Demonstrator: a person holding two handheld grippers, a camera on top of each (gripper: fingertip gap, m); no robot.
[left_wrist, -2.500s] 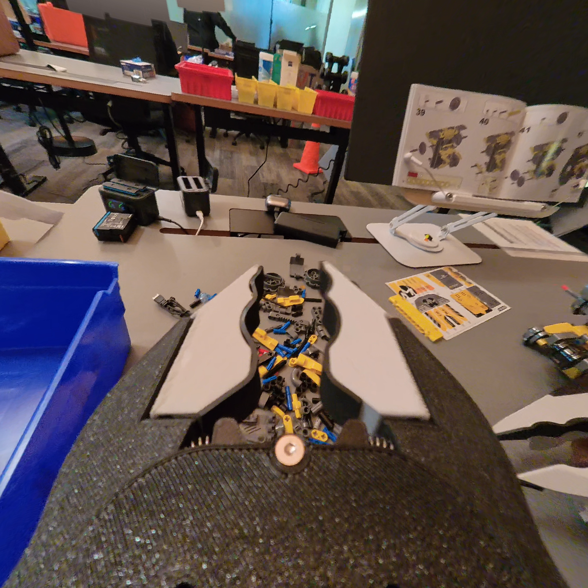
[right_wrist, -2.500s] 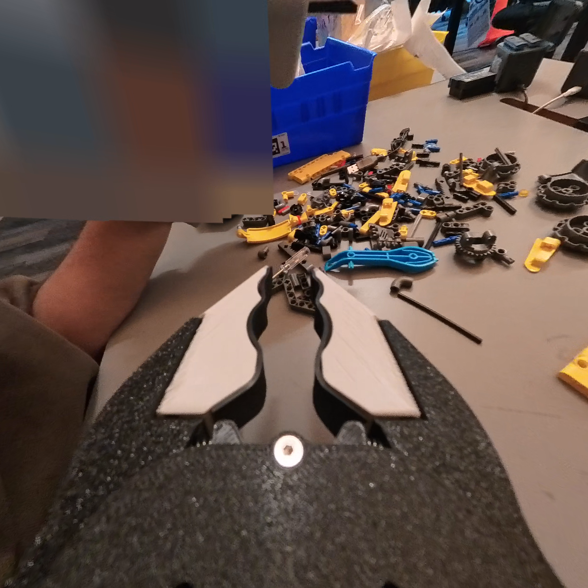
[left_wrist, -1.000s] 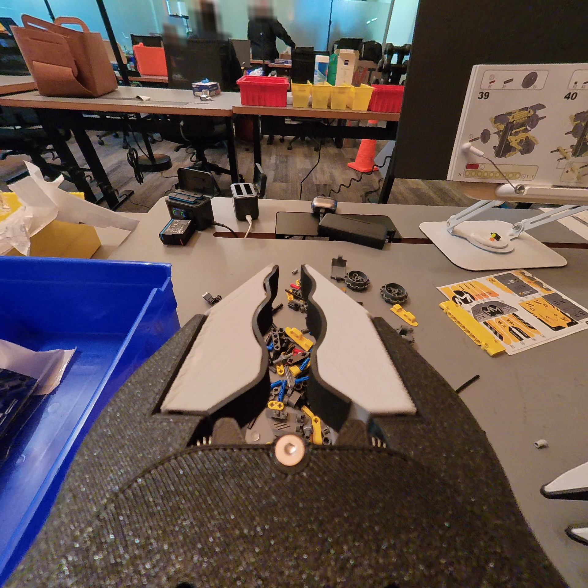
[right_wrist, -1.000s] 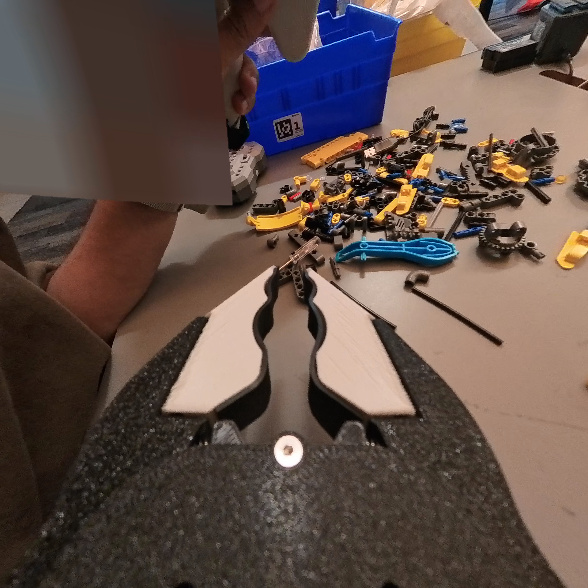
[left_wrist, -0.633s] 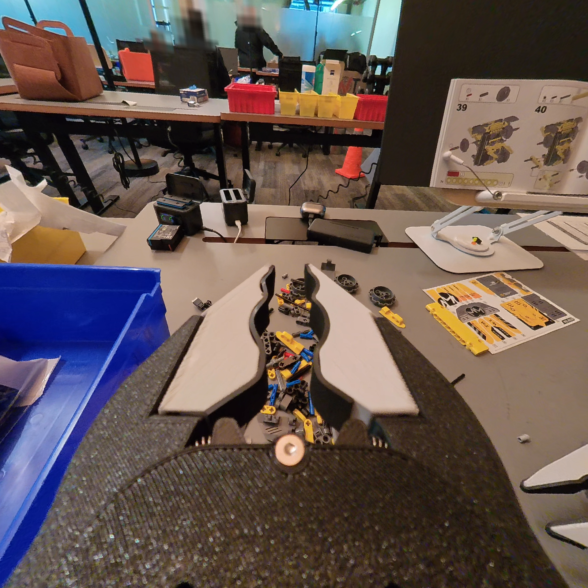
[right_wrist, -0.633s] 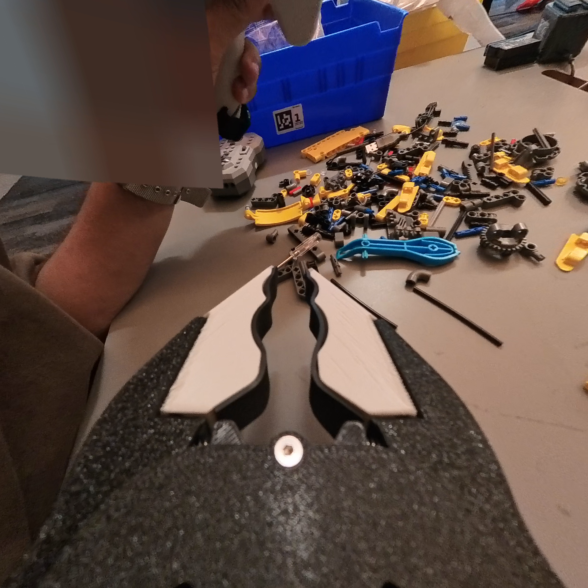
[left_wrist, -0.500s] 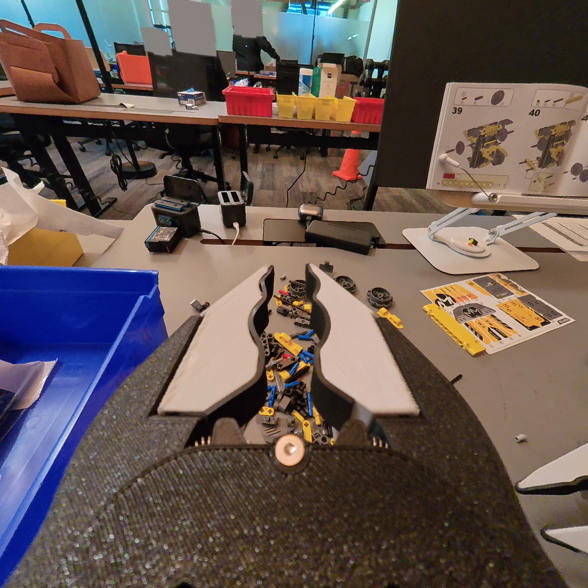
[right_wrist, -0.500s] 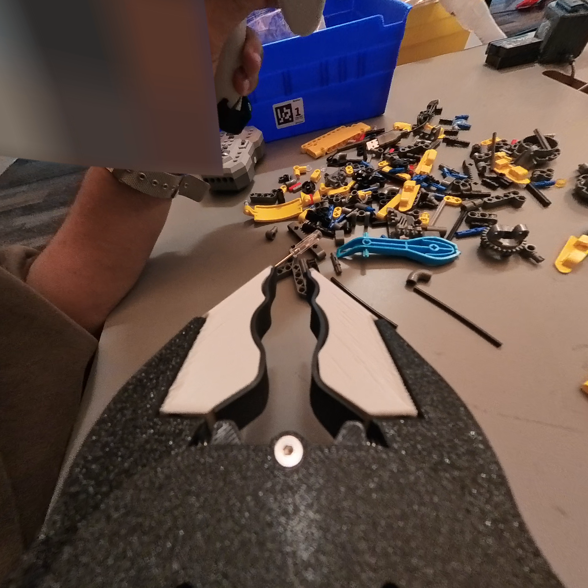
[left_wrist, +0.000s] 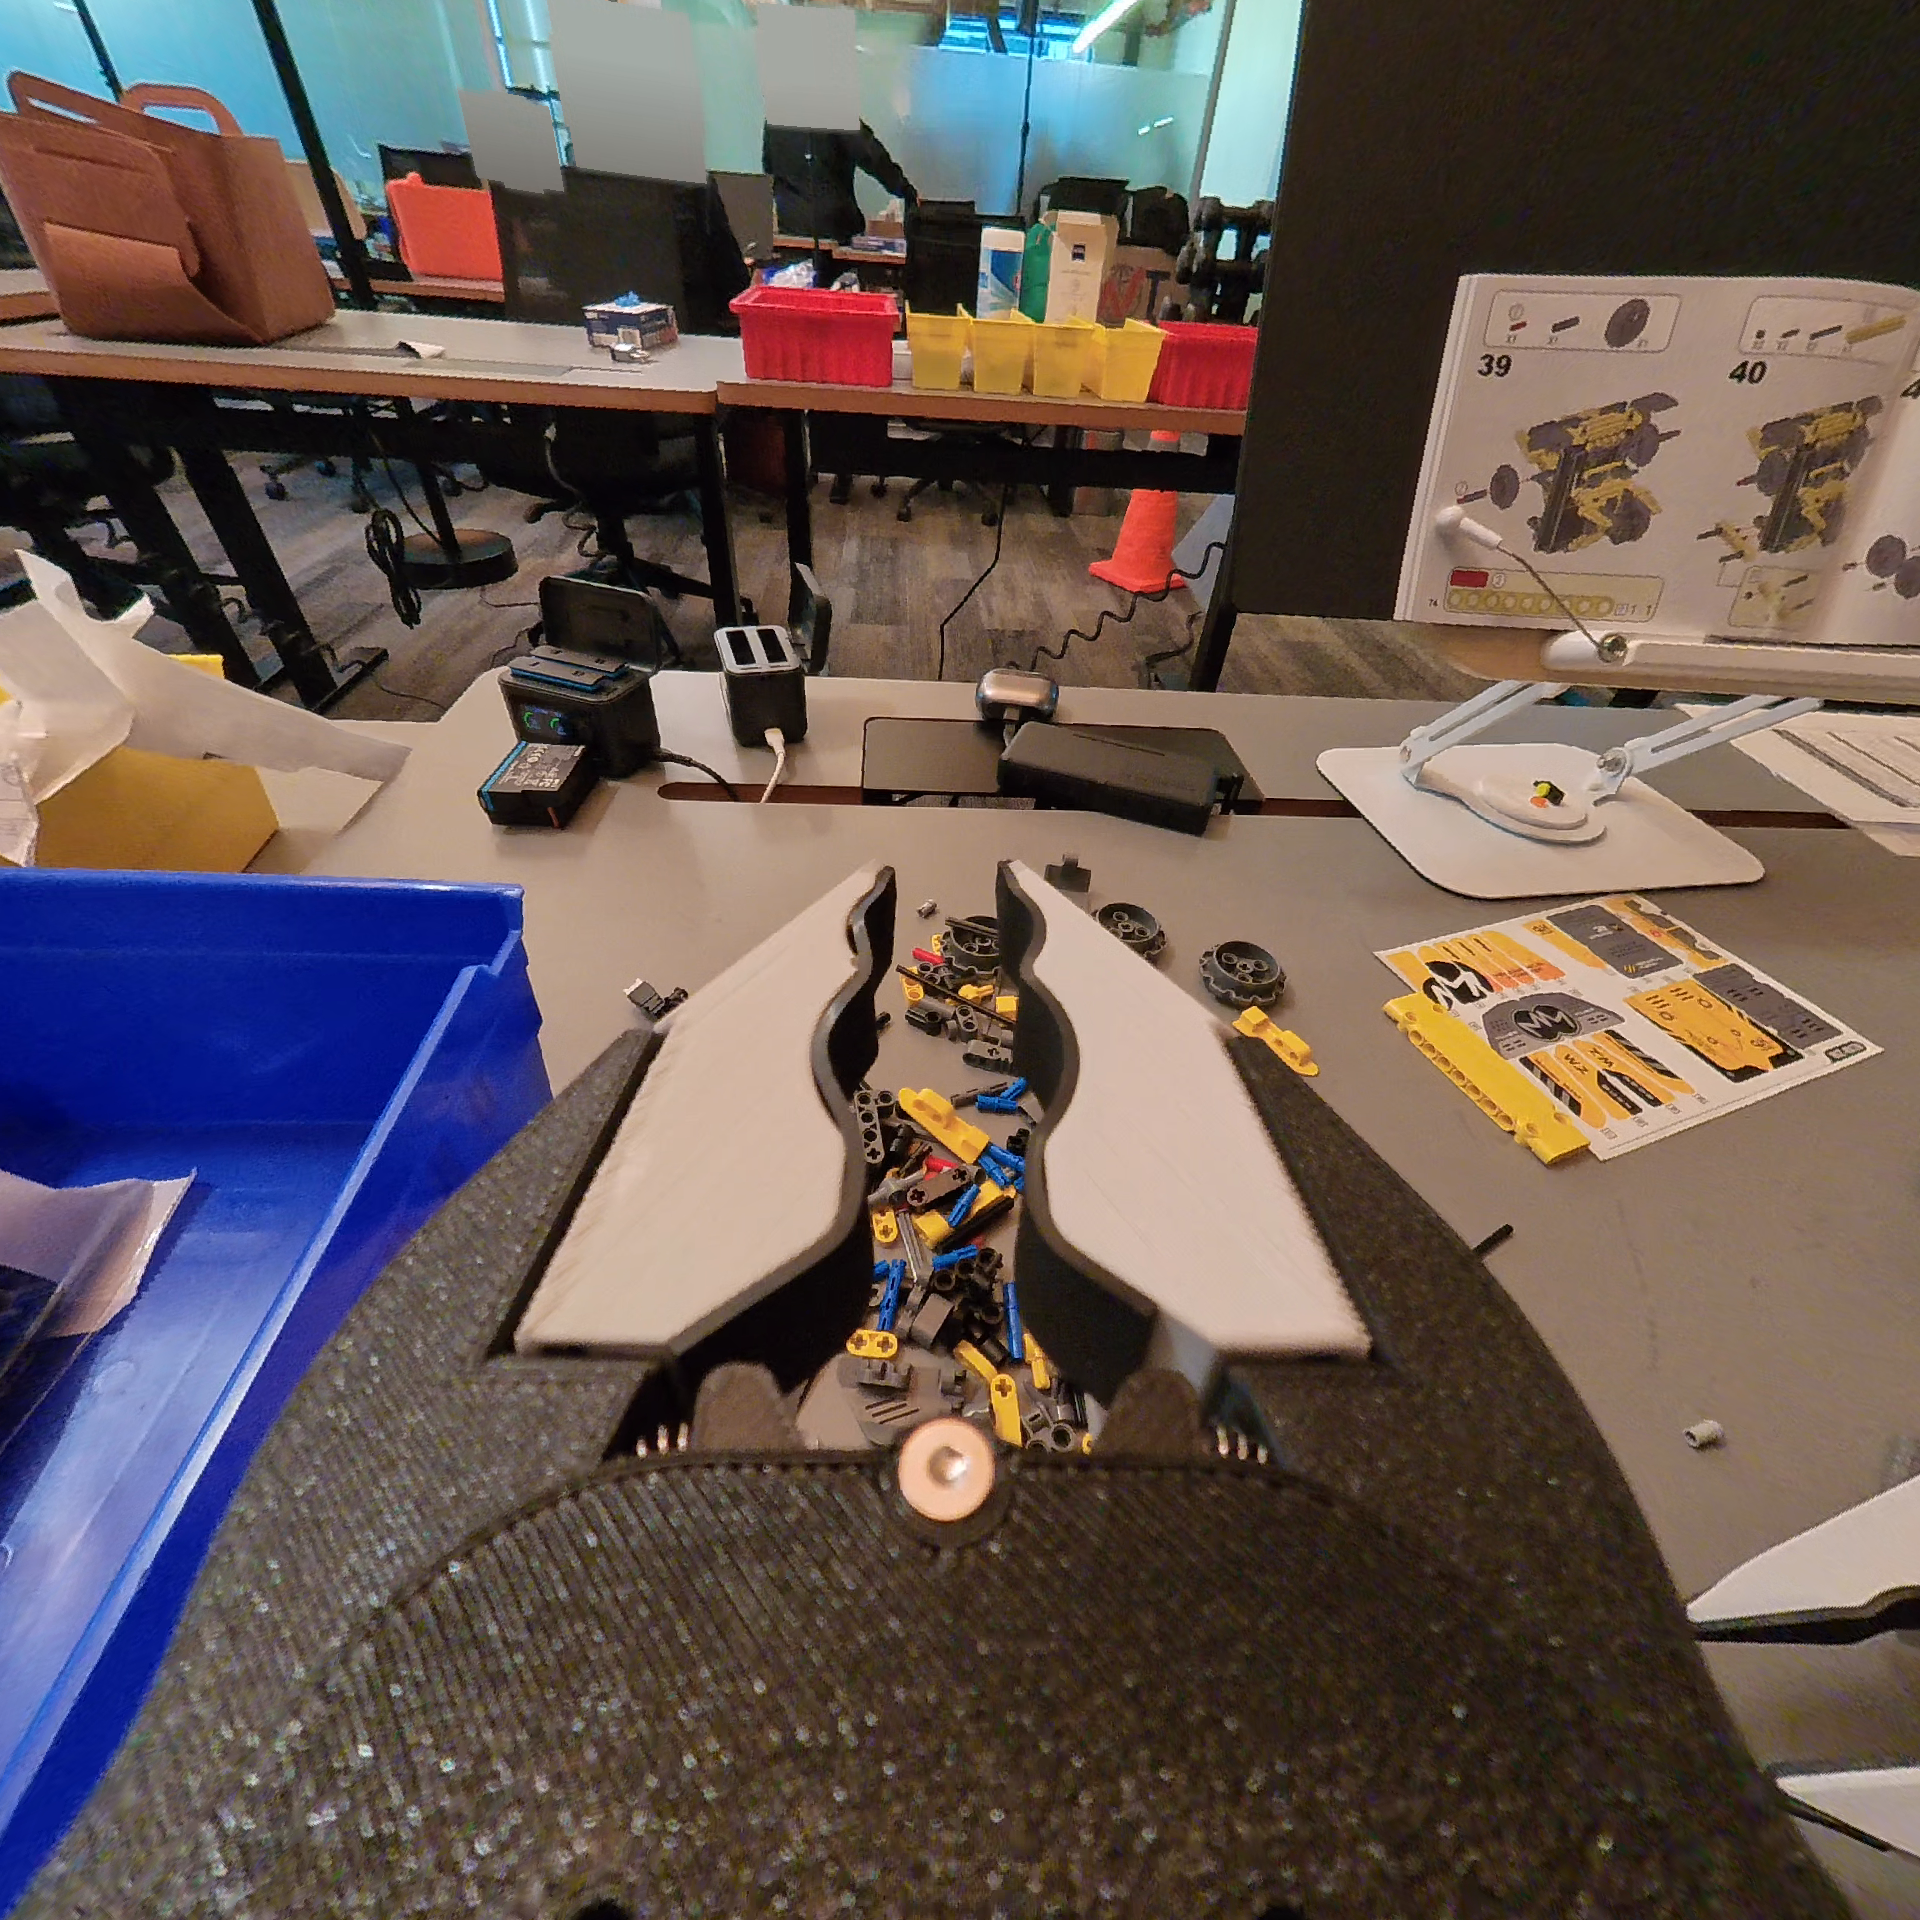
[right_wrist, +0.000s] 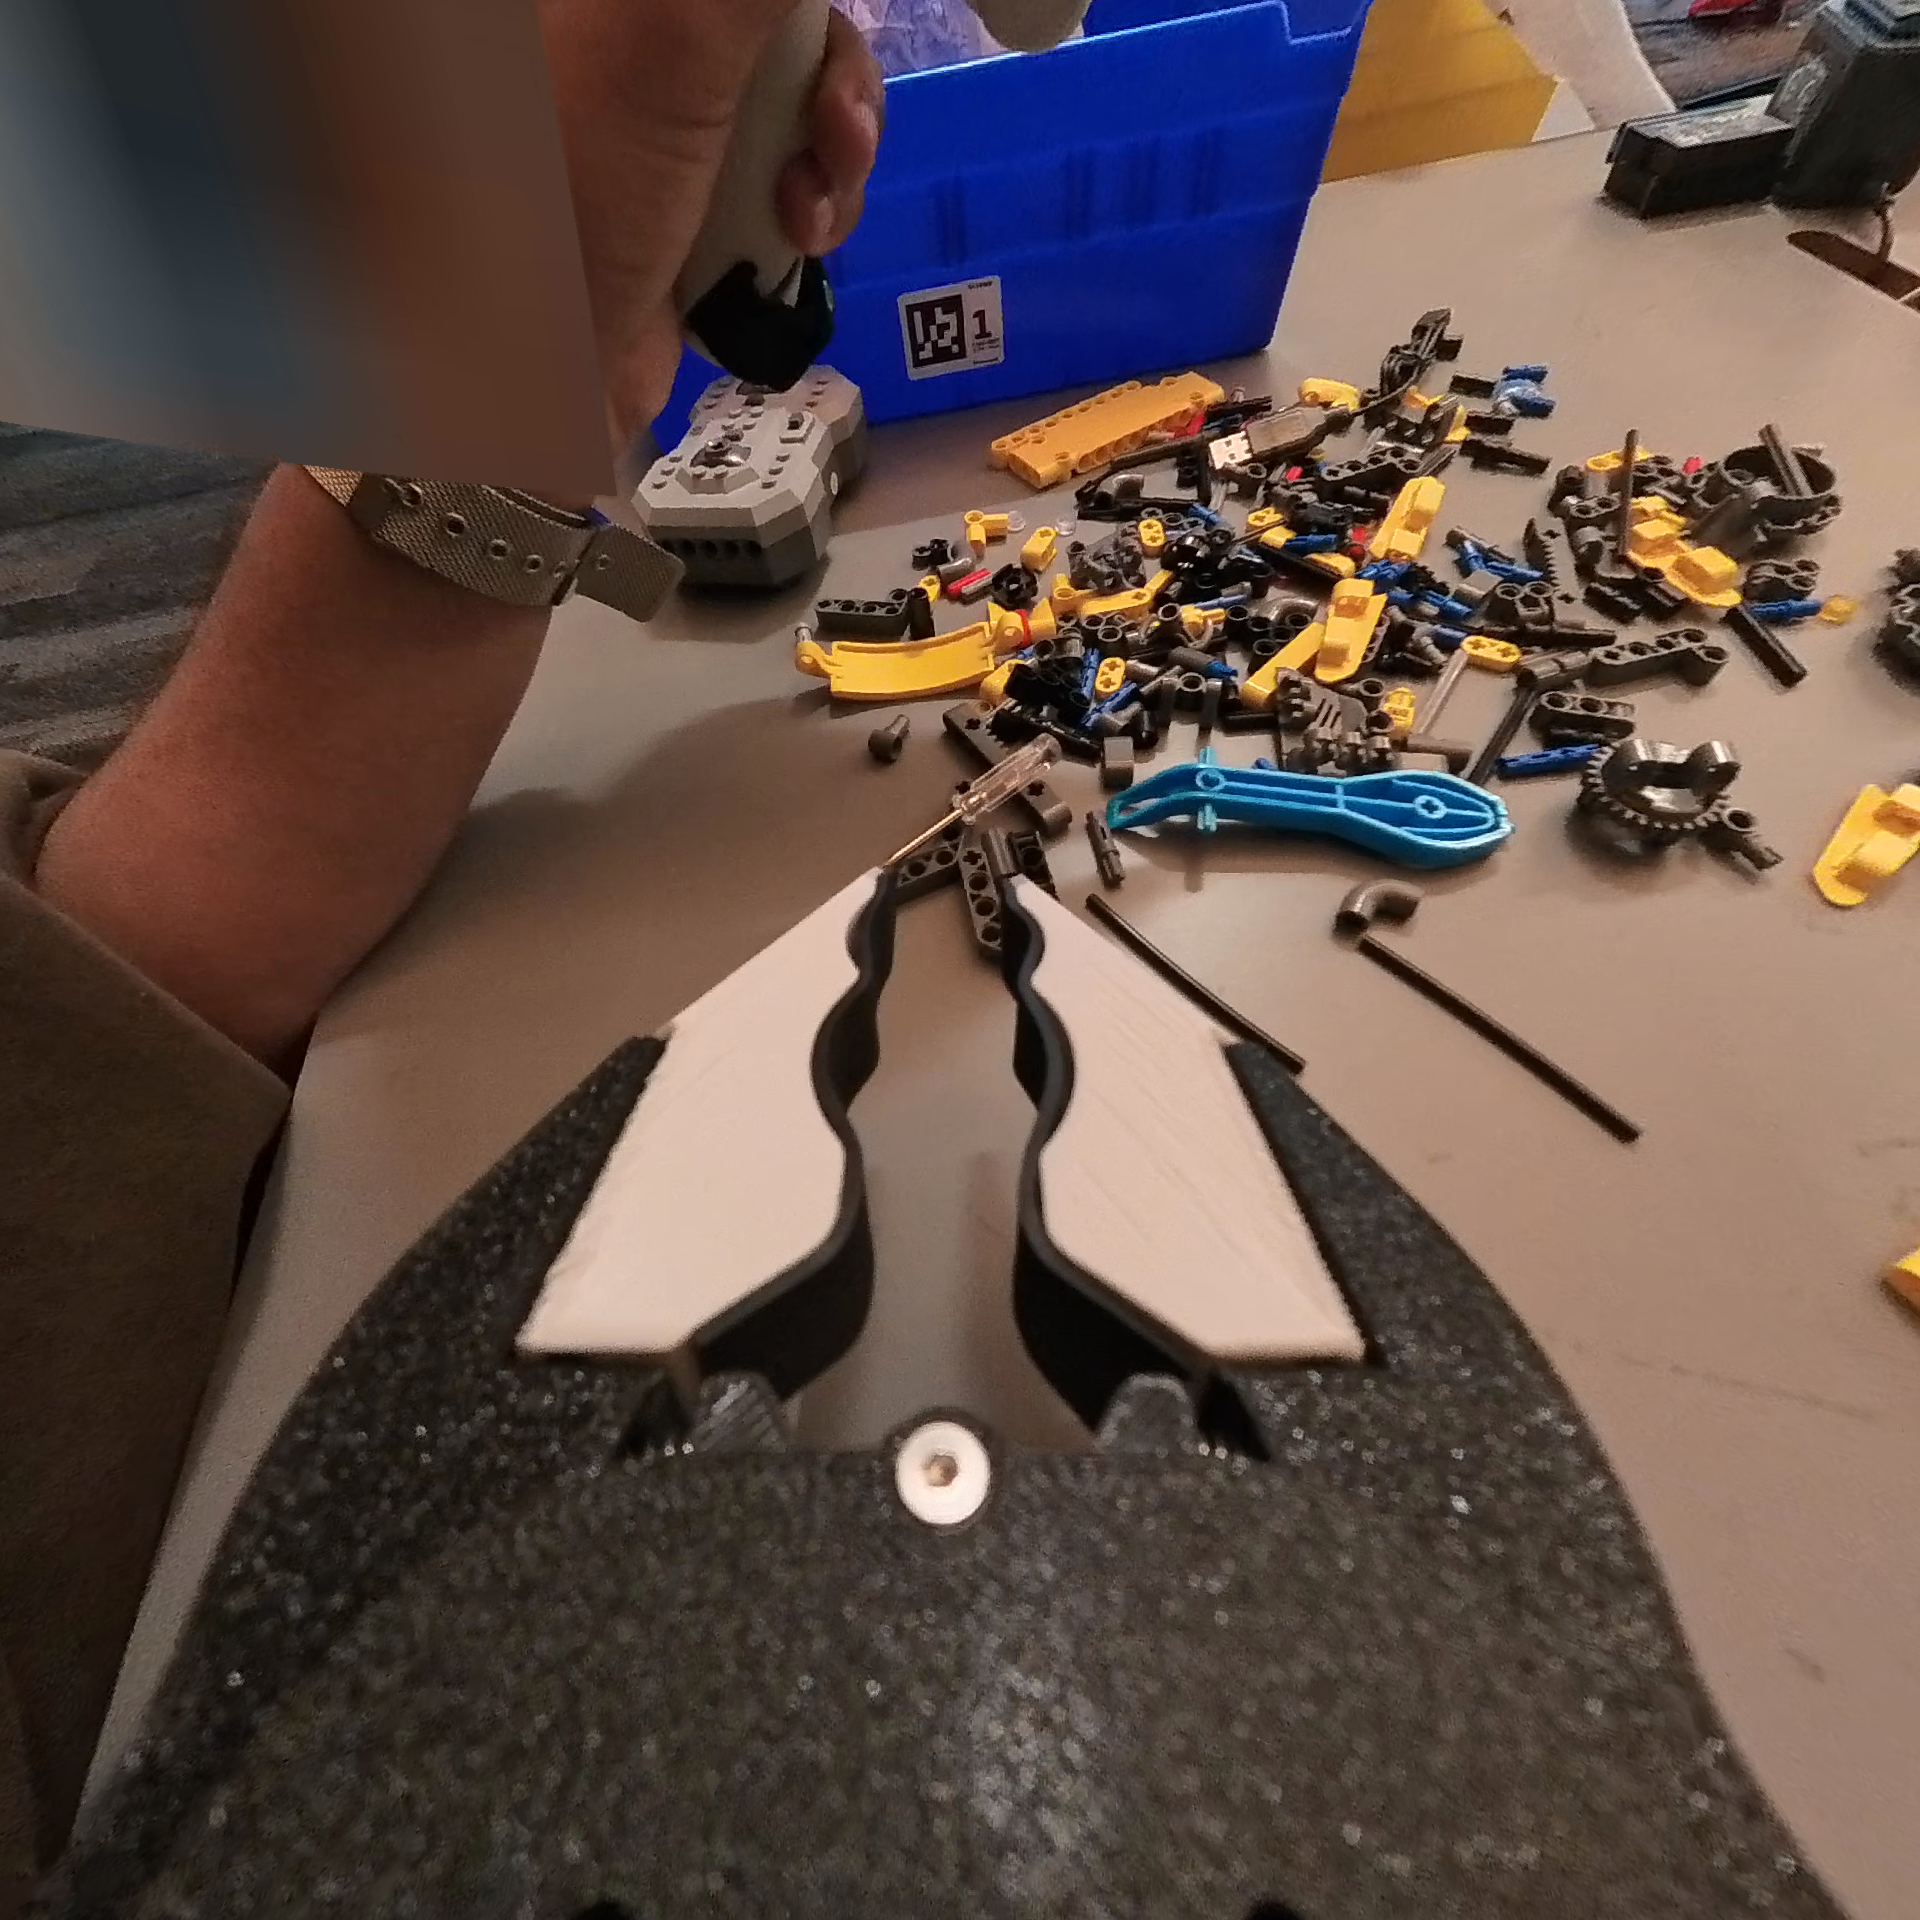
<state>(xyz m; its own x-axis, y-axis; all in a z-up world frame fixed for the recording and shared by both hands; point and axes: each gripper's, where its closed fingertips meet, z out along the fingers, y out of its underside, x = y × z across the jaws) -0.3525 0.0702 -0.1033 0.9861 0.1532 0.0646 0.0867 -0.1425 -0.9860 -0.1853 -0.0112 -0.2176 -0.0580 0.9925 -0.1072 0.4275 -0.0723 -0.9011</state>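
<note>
Fingers: your left gripper hangs parted, empty, over the loose plastic building pieces, mid-frame.
Right: your right gripper, parted, empty, has closed in on the dark grey holed beam.

Blue bin beside scattered bricks on grey table.

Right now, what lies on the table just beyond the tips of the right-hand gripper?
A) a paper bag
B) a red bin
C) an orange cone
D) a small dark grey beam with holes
D: in the right wrist view a small dark grey beam with holes lies on the table just past the right gripper, near a blue plastic tool.
</note>
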